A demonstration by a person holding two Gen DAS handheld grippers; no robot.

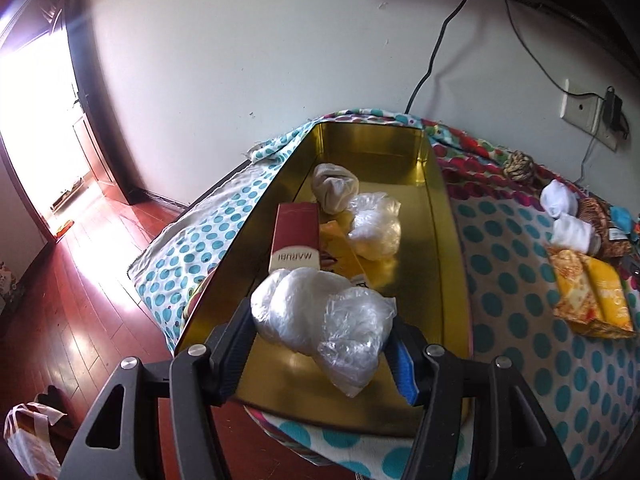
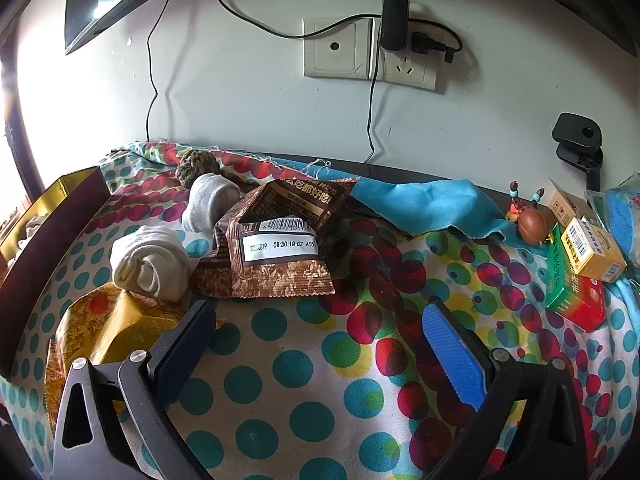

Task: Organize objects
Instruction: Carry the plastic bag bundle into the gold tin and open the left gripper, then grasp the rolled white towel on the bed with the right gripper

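Open right tongs (image 2: pixel 320 344) hover over a polka-dot surface (image 2: pixel 304 368); rolled socks (image 2: pixel 150 260) touch a brown snack packet (image 2: pixel 272 256) beyond.

Daylight floods through the overexposed doorway (image 1: pixel 36 120) at left — glare streaks the glossy red wooden floor (image 1: pixel 80 280) and gleams in the gold metal tin (image 1: pixel 436 260). Fisheye bending curves every edge — corners darken; focus stays fairly sharp.

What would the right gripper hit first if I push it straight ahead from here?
Probably the brown snack packet, lying just beyond the open right gripper, slightly left of centre; depth is hard to judge.
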